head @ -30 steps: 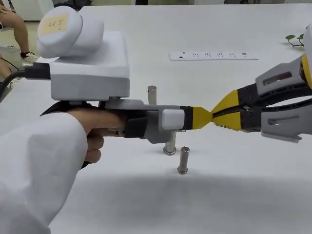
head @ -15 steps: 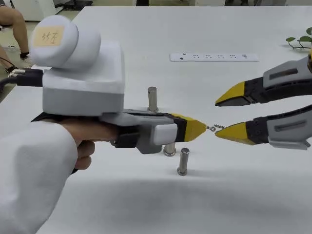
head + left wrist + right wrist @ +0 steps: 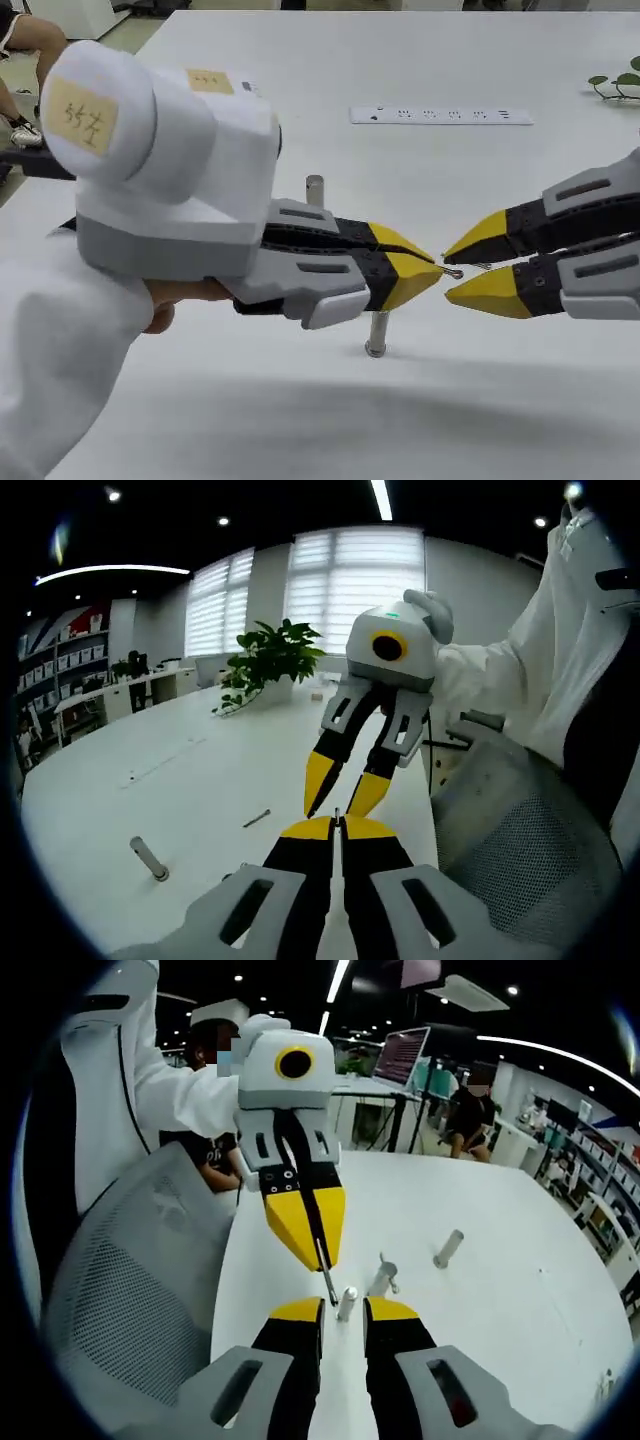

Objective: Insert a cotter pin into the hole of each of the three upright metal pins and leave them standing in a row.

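The big white desk (image 3: 300, 60) has the work on it. A person's white sleeve (image 3: 60, 380) comes in from the left of the head view, and the hand (image 3: 180, 293) holds the left gripper (image 3: 435, 266). Its yellow jaws are pressed tight together, and they pinch a thin cotter pin (image 3: 456, 271) right at their tips. The right gripper (image 3: 449, 275) comes in from the other side, tip to tip with the left one, up in the air above the desk. Its jaws are a little way apart and they hold nothing. The free end of the cotter pin pokes into the gap between them, but it is too small to tell if it touches a jaw. A long white power strip (image 3: 440, 116) lies farther back on the desk. In the right gripper view three metal pins stand on the desk under the jaws: the near metal pin (image 3: 347, 1303), the middle metal pin (image 3: 382, 1277) and the far metal pin (image 3: 449, 1248), set apart from each other in a slanting line.
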{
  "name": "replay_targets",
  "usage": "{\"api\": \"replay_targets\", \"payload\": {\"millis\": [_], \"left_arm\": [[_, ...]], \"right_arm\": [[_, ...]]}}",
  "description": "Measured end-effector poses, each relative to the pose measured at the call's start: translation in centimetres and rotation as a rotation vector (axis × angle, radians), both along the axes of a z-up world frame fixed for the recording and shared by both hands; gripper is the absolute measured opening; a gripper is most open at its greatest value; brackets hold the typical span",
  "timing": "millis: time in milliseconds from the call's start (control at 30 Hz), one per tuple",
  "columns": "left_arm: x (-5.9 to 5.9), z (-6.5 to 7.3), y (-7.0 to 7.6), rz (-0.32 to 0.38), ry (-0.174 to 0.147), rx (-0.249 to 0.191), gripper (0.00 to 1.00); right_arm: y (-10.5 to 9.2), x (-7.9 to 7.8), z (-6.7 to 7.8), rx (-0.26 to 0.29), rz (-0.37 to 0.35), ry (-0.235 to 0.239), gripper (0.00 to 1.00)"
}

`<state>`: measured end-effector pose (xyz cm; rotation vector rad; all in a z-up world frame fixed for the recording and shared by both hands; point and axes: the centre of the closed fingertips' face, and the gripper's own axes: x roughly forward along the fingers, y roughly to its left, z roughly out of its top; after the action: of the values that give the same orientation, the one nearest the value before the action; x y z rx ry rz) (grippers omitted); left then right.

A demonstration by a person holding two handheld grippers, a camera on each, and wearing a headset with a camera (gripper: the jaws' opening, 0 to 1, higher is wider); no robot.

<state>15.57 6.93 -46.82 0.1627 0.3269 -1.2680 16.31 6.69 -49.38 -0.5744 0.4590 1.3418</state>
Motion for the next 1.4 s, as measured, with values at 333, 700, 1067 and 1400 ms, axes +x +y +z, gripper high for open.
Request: {"api": "replay_targets", "payload": {"millis": [333,700,1067,1400], "left_arm": [[-0.3,-0.5,0.0,-0.041,-0.023,0.033,0.00],[-0.9,-1.4,-0.1,-0.039,0.001,0.049,0.00],[1.5,-4.2,2.1,0.060,-0.006,0.127,0.25],[3.0,-6.1,2.2,0.059,0.023,0.166,0.21]], "right_arm": [[0.2,-1.1,-0.3,-0.003,0.033,0.041,0.00],[0.5,-1.7,-0.1,0.018,0.044,0.077,0.00],[-0.9,-0.6,-2.5,-0.087,0.004,0.027,0.00],[-1.1,0.9,-5.9,-0.173,0.000,-0.001,0.00]]}}
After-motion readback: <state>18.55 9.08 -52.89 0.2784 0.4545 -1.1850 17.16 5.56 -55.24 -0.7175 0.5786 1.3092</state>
